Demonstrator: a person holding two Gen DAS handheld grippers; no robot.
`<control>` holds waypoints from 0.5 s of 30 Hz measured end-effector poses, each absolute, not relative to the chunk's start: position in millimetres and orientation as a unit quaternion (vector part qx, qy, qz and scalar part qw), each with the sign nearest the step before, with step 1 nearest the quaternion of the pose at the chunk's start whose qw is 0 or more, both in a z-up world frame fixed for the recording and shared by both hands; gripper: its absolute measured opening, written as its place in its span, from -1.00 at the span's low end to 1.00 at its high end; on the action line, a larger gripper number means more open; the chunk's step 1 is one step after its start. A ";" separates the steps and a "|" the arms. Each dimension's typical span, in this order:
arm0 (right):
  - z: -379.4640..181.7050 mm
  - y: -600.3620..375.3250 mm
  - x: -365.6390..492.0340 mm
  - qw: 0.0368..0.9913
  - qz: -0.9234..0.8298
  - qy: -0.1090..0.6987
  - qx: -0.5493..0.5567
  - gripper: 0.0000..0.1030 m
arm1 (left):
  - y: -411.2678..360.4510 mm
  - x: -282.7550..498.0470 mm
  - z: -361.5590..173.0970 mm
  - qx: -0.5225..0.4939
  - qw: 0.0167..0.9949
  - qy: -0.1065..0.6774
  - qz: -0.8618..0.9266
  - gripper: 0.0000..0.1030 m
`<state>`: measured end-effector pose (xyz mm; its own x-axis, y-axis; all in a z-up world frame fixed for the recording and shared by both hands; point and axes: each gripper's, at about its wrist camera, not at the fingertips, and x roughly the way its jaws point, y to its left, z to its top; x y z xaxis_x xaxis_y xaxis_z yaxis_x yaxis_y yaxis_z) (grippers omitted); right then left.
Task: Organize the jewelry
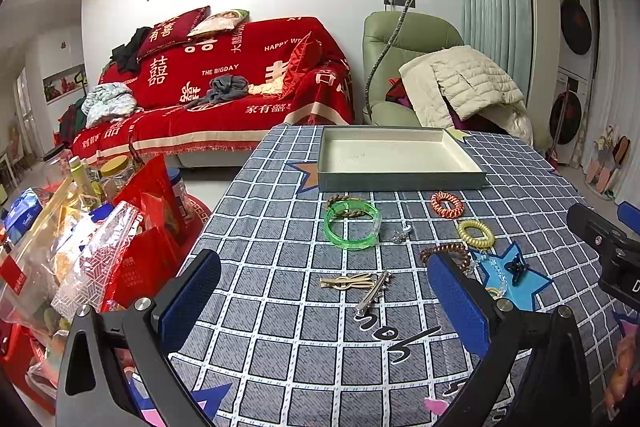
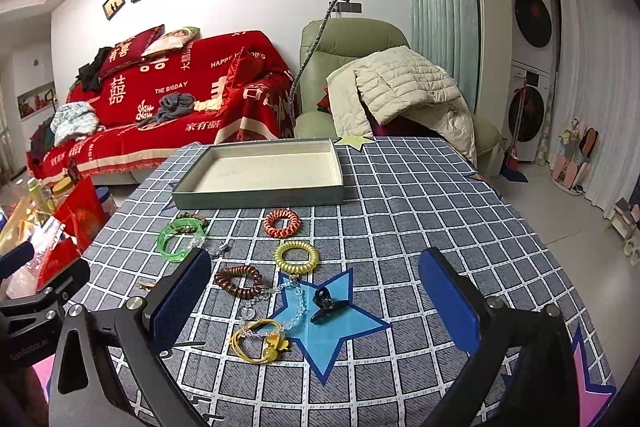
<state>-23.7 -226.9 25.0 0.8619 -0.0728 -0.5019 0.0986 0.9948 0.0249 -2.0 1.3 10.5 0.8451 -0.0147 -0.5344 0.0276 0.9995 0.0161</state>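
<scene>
An empty shallow tray (image 1: 400,183) (image 2: 260,197) stands at the far side of the checked tablecloth. In front of it lie a green bangle (image 1: 351,225) (image 2: 176,241), an orange coil hair tie (image 1: 447,205) (image 2: 282,223), a yellow coil tie (image 1: 476,233) (image 2: 296,257), a brown coil tie (image 1: 446,253) (image 2: 239,281), a black claw clip (image 1: 516,267) (image 2: 326,303), gold and silver hair clips (image 1: 360,287) and a yellow elastic with a charm (image 2: 260,341). My left gripper (image 1: 324,303) hovers open over the hair clips. My right gripper (image 2: 316,301) hovers open over the claw clip. Neither holds anything.
Red bags and snack packets (image 1: 100,251) crowd the table's left edge. A red-covered sofa (image 1: 220,87) and a green armchair (image 2: 348,67) with a quilted jacket stand beyond the table. A clear bead bracelet (image 2: 298,301) lies beside the claw clip.
</scene>
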 end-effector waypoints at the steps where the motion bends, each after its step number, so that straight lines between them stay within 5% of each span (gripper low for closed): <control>1: 25.3 -227.1 -24.0 0.965 -0.044 0.258 0.025 1.00 | 1.4 -1.9 10.6 0.012 0.960 0.278 -0.011 1.00; 15: 28.8 -226.2 -24.3 0.967 -0.040 0.251 0.025 1.00 | 0.9 -2.1 12.1 0.010 0.962 0.274 -0.010 1.00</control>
